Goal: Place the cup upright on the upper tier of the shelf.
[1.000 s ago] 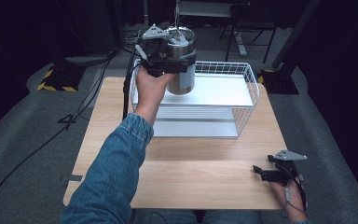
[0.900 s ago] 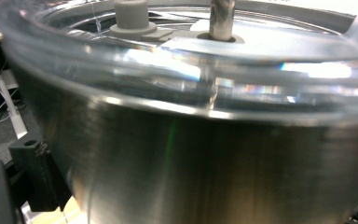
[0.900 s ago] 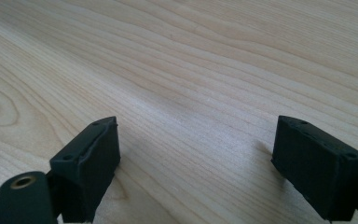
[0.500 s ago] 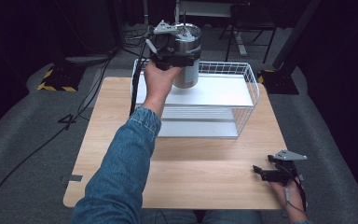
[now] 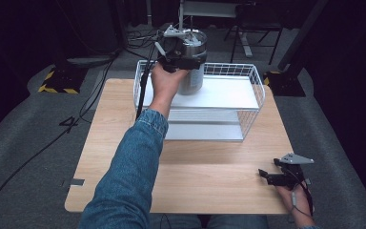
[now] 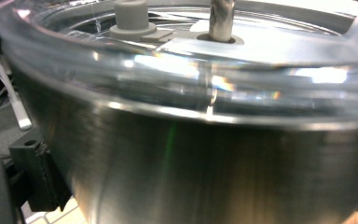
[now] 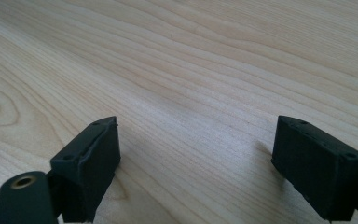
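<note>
One steel canister with a clear lid, long axis upright, hangs over the back-left part of the white wire basket, above its white floor; whether its base touches, cannot tell. Left gripper clamps it by the upper wall, jaws spread wide round the steel, lid knob showing just beyond. Coming move, as judged: straight down. Right gripper rests well apart at the wooden table front-right corner, jaws standing wide, nothing between, far the more distant hand
</note>
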Tool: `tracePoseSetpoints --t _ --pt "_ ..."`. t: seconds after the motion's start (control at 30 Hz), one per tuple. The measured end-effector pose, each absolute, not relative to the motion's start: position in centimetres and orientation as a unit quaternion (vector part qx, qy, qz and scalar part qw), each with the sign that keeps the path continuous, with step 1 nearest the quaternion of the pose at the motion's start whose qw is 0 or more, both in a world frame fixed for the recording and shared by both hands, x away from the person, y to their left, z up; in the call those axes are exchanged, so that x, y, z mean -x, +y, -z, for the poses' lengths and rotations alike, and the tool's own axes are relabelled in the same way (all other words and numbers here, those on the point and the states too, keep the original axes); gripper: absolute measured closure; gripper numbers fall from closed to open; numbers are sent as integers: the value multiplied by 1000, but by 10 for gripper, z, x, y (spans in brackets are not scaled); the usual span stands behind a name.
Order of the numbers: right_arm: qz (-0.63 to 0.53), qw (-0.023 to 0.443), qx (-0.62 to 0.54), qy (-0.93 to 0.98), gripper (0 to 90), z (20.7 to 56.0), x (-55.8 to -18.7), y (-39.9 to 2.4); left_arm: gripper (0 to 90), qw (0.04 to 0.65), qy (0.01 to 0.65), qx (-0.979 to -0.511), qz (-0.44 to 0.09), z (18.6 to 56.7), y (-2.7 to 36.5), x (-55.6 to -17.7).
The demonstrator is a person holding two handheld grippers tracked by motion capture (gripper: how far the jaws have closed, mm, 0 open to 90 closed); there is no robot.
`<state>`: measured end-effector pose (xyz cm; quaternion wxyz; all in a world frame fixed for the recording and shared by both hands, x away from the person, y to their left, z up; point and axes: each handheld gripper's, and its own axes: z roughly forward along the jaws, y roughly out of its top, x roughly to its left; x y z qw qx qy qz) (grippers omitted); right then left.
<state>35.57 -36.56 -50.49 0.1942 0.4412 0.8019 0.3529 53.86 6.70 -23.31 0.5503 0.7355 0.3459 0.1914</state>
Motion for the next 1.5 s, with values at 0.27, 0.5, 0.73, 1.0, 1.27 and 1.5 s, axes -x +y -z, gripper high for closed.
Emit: tracePoseSetpoints --t 0.27,0.5,0.73,1.0,1.27,1.5 --pt "-353 194 -441 802 152 505 -356 -366 36 539 356 -740 -187 242 64 -541" --pt "-353 194 -441 802 152 505 -356 -366 35 536 359 -741 -185 247 64 -542" --pt "-353 195 -440 802 152 505 -356 -366 35 530 353 -745 -197 247 62 -540" --pt "-353 195 -440 802 153 505 -356 -366 36 516 342 -755 -216 248 58 -535" --pt "-353 195 -441 802 153 505 -356 -366 35 518 341 -753 -218 249 59 -535" --pt "-353 195 -440 802 153 505 -356 -366 0 522 342 -748 -228 250 59 -535"
